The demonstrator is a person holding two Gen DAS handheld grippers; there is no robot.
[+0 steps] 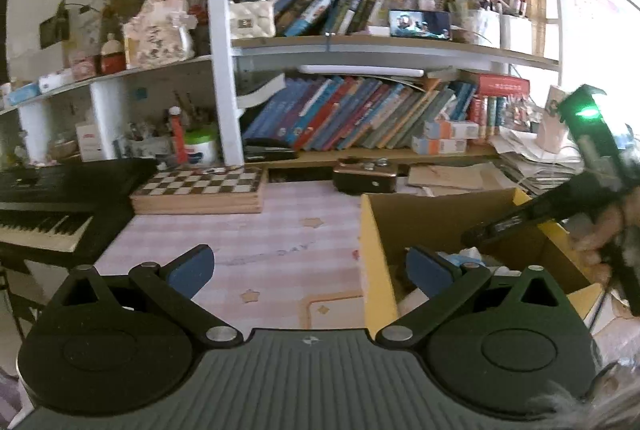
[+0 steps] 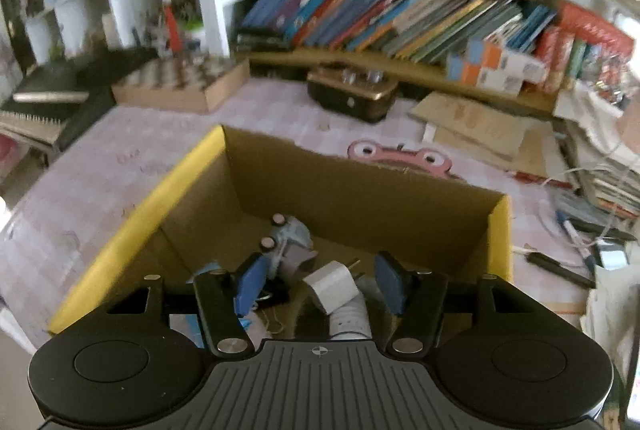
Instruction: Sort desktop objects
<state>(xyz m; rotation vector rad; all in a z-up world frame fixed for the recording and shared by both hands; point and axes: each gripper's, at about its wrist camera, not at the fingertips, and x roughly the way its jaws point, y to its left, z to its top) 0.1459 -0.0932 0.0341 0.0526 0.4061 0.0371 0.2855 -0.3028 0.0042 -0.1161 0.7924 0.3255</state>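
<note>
Cluttered desk (image 2: 100, 170), one cardboard box (image 2: 360, 190), one white charger (image 2: 334, 286) inside, both grippers (image 1: 308, 270) (image 2: 320, 284) released, empty

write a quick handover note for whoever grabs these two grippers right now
Left gripper: open, empty, over the pink checked tablecloth beside the yellow-edged cardboard box.
Right gripper: open above the box; white plug adapter lies between its pads, not gripped.
Done: adapter, a small grey-blue toy and other bits are in the box.
Left: black pen, pink frog-eyed item behind the box, and loose cables at the right remain on the desk.
</note>
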